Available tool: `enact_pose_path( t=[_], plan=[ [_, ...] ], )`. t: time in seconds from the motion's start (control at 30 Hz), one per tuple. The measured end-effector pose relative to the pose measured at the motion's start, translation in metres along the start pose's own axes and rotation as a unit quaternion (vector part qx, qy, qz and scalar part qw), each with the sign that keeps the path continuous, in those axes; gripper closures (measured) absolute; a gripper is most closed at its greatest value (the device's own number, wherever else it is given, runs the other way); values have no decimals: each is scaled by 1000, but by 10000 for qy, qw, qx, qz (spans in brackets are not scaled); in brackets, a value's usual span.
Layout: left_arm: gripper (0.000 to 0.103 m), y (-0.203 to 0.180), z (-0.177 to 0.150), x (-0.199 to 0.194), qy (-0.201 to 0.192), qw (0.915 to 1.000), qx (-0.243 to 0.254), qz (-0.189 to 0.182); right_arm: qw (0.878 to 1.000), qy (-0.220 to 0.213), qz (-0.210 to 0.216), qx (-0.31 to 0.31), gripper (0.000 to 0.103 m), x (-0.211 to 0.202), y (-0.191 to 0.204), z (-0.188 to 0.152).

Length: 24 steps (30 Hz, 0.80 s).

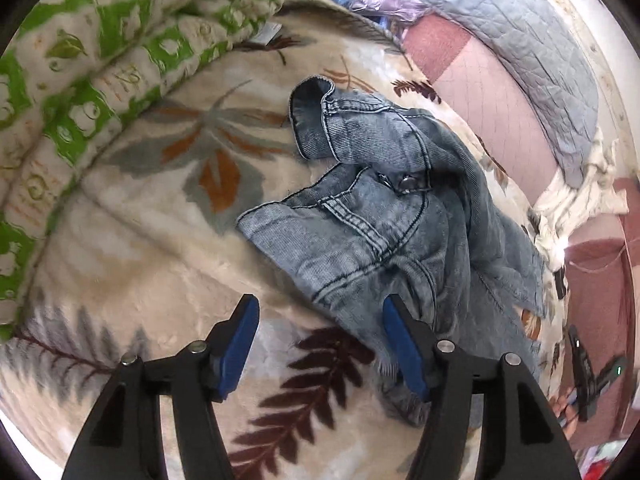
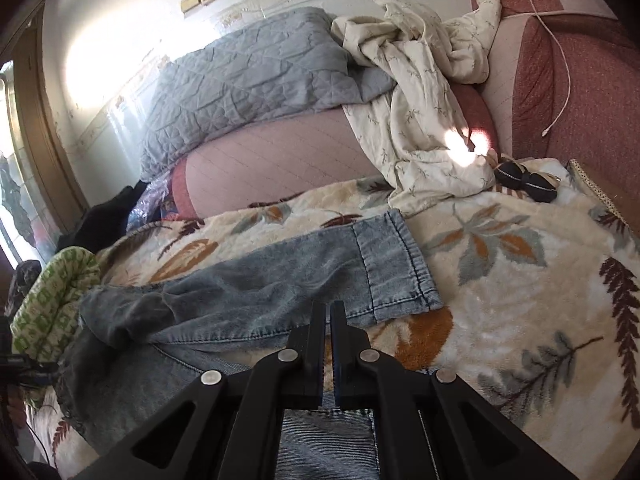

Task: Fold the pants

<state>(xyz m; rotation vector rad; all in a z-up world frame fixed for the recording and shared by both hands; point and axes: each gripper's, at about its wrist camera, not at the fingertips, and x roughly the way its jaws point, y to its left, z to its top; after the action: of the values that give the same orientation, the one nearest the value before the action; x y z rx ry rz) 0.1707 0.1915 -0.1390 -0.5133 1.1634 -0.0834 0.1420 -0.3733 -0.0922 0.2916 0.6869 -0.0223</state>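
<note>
Left wrist view: the left gripper, black with two blue pads, stands well open and empty; its right-hand pad sits against the edge of the denim, its other pad over bare blanket.
Right wrist view: the right gripper has its jaws fully closed with only a thin slit between them; a strip of denim shows beneath its frame near the jaw roots, so it looks clamped on a pant hem, though the pinch point itself is hidden.
Pants: the faded blue-grey denim pants lie crumpled on the bed, waistband and metal button bunched upward in the left wrist view; one leg stretches flat away from the right gripper, its cuffed hem lying on the blanket.
Surface: cream plush blanket with brown and grey leaf print.
Step in hand: I judge this an early stage, laying the garment out; no fold is made yet.
Next move calls for: the left gripper to close on the waistband edge, then both to pull the cloth taut and flat.
Count: two grippers, one pair of pants, one button visible, one grey quilted pillow, one green-and-white patterned quilt roll, one crumpled cream sheet.
</note>
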Motion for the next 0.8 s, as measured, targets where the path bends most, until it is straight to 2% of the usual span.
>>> enact_pose_path(
  t=[0.07,0.1,0.13,0.17,0.23,0.33,0.5,0.63,0.73,0.8],
  plan=[
    [39,-1,9,9,78,9998,-129,-125,9999,-83,55,19,100,-6,0,1],
    [44,1,14,14,154,9994,-250,-201,9999,-104,60,9,100,-8,0,1],
    [58,3,17,19,221,9988,-362,-244,9999,-117,41,-2,100,-9,0,0],
    [64,6,20,25,314,9978,-504,-307,9999,-129,45,2,100,-10,0,0],
    [80,11,22,29,262,9967,-675,-353,9999,-139,73,32,100,-11,-2,0],
    [89,13,19,26,24,9965,-740,-396,9999,-107,100,31,100,-8,-2,-1],
    [93,4,3,1,-597,9968,-493,-203,9998,-33,109,-173,100,-3,7,-5],
    [93,7,-25,-37,-1167,9926,-315,118,9996,-23,144,-250,100,-3,11,-7],
    [93,14,-50,-55,-1391,9888,-278,466,9997,-39,172,-189,100,-4,7,-6],
    [92,25,-57,-47,-1275,9882,-371,768,9998,-34,187,-105,100,-4,4,-5]
  ],
)
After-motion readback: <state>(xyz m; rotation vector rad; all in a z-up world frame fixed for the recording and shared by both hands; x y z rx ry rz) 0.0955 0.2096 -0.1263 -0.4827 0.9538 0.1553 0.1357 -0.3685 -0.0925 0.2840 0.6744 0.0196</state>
